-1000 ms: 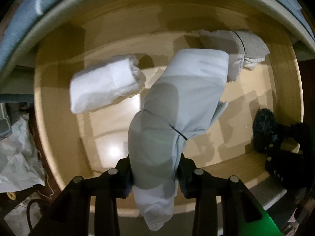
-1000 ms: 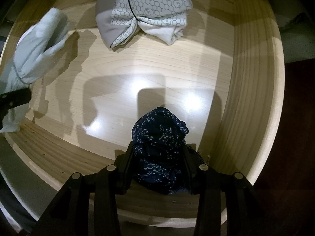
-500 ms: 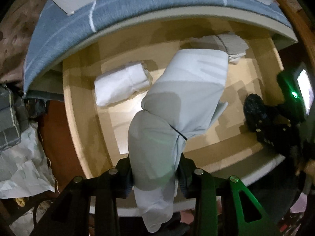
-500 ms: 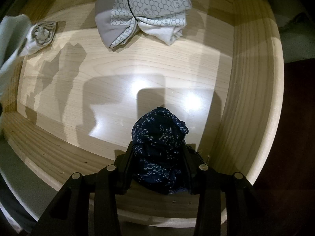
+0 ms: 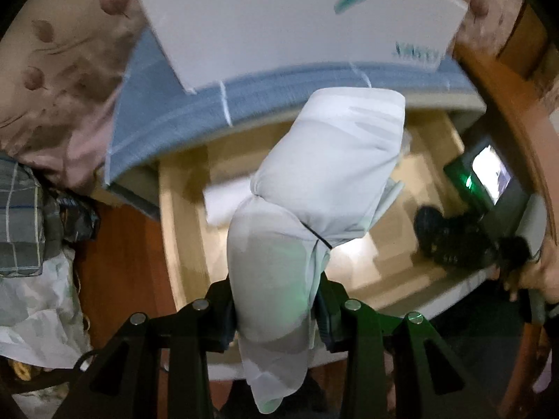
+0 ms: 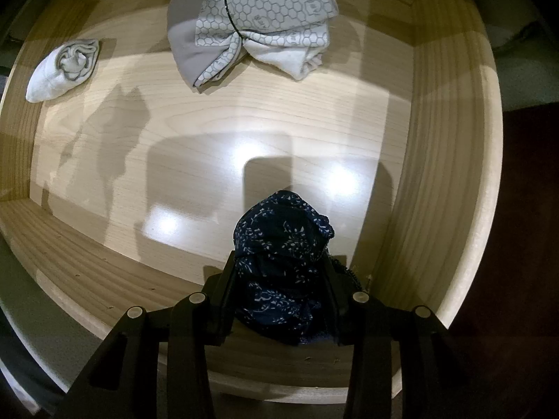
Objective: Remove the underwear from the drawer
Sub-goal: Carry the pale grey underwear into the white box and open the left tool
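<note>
Drawer [image 6: 450, 132] contents, partly cleared. Your left gripper [image 5: 276, 314] had its fingers clamped on a pale grey roll of underwear [image 5: 314, 188], held above the drawer rim. Your right gripper [image 6: 279, 279] had its fingers closed around a dark navy patterned bundle [image 6: 279, 262], low at the drawer's front edge, not yet lifted out. Left inside: a honeycomb-print pair [image 6: 258, 31] and a small white roll [image 6: 63, 70], both at the back.

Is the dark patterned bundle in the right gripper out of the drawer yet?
Cannot tell: the right gripper clamps the dark bundle above the drawer floor.
</note>
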A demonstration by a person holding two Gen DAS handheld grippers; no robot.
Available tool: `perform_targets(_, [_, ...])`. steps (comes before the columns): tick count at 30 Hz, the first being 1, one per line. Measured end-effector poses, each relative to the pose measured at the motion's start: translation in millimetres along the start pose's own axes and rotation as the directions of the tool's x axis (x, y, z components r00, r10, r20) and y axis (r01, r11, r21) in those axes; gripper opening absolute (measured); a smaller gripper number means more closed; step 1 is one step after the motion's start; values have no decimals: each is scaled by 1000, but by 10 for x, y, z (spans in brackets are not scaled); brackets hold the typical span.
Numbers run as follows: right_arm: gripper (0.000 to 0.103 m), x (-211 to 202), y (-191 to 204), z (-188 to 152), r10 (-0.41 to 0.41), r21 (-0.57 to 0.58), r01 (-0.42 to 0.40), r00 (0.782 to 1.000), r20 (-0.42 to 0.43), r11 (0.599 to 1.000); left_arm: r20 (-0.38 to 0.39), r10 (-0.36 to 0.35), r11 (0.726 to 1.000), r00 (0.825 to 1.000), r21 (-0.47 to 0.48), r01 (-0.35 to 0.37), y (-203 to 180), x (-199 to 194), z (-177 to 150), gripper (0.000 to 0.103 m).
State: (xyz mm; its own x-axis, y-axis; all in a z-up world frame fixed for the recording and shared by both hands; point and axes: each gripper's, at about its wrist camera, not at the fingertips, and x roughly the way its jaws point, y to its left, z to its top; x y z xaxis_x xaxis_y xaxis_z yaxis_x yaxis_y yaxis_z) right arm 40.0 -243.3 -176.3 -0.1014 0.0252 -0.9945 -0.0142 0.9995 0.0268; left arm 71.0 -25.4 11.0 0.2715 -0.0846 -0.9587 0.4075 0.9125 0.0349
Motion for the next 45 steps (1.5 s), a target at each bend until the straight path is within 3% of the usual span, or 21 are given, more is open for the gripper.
perform_targets(4, [38, -1, 0, 3, 0, 0, 0, 1000, 0, 1000, 92, -44, 997, 995, -56, 50, 131, -198, 22, 36])
perform_targets(9, [38, 0, 1, 2, 0, 0, 0, 1000, 0, 1000, 169, -62, 996, 984, -58, 73, 220, -504, 78, 36])
perform_targets(19, [38, 5, 2, -1, -1, 0, 1, 1000, -1, 1000, 323, 17, 992, 946, -121, 23, 516, -1085, 342, 36])
perform_targets(23, [38, 7, 2, -2, -1, 0, 1, 1000, -1, 1000, 381, 48, 981, 923, -191, 27, 682, -1250, 522, 36])
perform_targets(31, [38, 7, 4, 4, 2, 4, -2, 1000, 0, 1000, 459, 76, 974, 885, -224, 32, 784, -1425, 923, 36])
perform_targets(35, [38, 2, -4, 11, 6, 4, -6, 1000, 2, 1000, 462, 71, 976, 884, -217, 35, 763, -1381, 1196, 36])
perform_targets(45, [38, 39, -77, 8, 18, 9, -18, 1000, 5, 1000, 424, 72, 983, 903, -181, 6, 608, -1005, 1743, 36])
